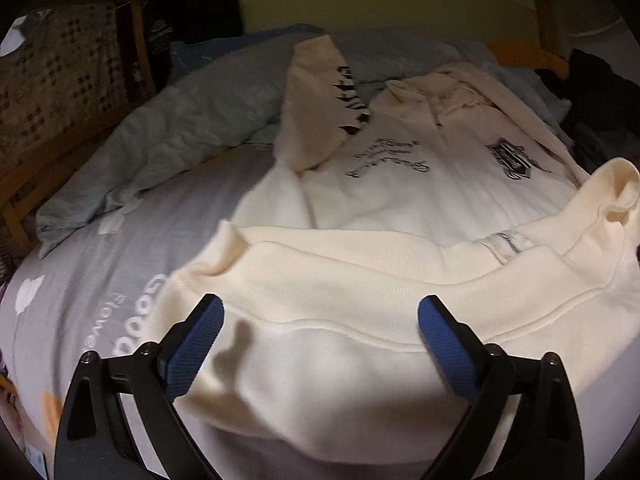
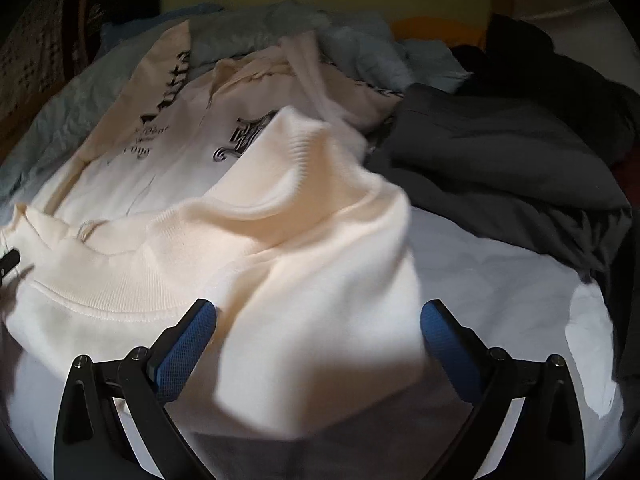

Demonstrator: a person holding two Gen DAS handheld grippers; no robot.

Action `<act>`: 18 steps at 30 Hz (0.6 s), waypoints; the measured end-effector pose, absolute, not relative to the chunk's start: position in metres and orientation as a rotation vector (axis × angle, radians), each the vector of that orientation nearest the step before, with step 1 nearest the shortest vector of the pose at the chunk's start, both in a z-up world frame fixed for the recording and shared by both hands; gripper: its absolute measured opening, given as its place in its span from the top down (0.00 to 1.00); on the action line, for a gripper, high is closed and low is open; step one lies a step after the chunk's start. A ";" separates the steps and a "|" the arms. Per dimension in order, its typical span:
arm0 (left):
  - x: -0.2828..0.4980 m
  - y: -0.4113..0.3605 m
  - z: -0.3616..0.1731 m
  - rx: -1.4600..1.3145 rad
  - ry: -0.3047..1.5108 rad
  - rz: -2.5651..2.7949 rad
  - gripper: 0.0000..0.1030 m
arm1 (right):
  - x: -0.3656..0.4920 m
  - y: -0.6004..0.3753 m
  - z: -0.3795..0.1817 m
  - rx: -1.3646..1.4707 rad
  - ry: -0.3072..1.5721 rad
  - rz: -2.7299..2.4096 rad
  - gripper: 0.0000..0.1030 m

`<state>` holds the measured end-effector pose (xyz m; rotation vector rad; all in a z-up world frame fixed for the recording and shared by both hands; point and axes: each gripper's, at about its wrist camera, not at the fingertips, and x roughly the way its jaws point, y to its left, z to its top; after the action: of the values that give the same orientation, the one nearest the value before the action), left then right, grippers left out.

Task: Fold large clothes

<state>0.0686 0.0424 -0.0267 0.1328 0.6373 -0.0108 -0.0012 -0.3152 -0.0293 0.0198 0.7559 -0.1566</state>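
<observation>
A cream sweatshirt (image 1: 360,280) lies spread on the bed. Its plain near part, with a ribbed band, is folded over the front that carries black print (image 1: 400,168). A ribbed cuff or collar end (image 2: 296,140) sticks up at the fold's far right. My left gripper (image 1: 320,320) hovers over the near left part of the sweatshirt, open, with cloth below the blue pads (image 1: 200,344) and not pinched. My right gripper (image 2: 318,320) is open over the near right part of the sweatshirt (image 2: 280,248), and no cloth is pinched between its pads either.
A pale blue-grey quilt (image 1: 160,140) is bunched at the back left. Dark grey clothes (image 2: 500,152) are piled at the right. The bed sheet (image 1: 80,280) is grey with white print on the left, and plain white sheet (image 2: 500,280) shows on the right. A wooden bed frame (image 1: 140,40) stands behind.
</observation>
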 end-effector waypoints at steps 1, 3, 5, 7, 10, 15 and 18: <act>0.069 0.049 -0.025 0.110 0.639 0.002 0.05 | -0.002 -0.318 -0.029 0.010 0.752 -0.174 0.00; 0.072 0.066 -0.021 0.029 0.644 0.022 0.03 | 0.000 -0.327 -0.028 -0.004 0.765 -0.215 0.00; 0.076 0.085 -0.019 -0.057 0.661 0.046 0.01 | 0.000 -0.339 -0.027 0.052 0.777 -0.219 0.00; 0.081 0.102 -0.020 -0.126 0.684 0.063 0.01 | -0.003 -0.359 -0.029 0.197 0.800 -0.204 0.00; 0.085 0.122 -0.025 -0.186 0.732 0.110 0.01 | -0.008 -0.381 -0.038 0.355 0.833 -0.218 0.00; 0.075 0.133 -0.027 -0.304 0.823 0.028 0.05 | -0.019 -0.385 -0.038 0.424 0.877 -0.049 0.23; 0.054 0.134 -0.024 -0.326 0.819 -0.007 0.05 | -0.031 -0.388 -0.045 0.541 0.896 0.079 0.24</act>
<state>0.0535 0.1336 -0.0242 -0.3256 0.8193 -0.0067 -0.0306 -0.3876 -0.0452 0.5410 0.8959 0.0788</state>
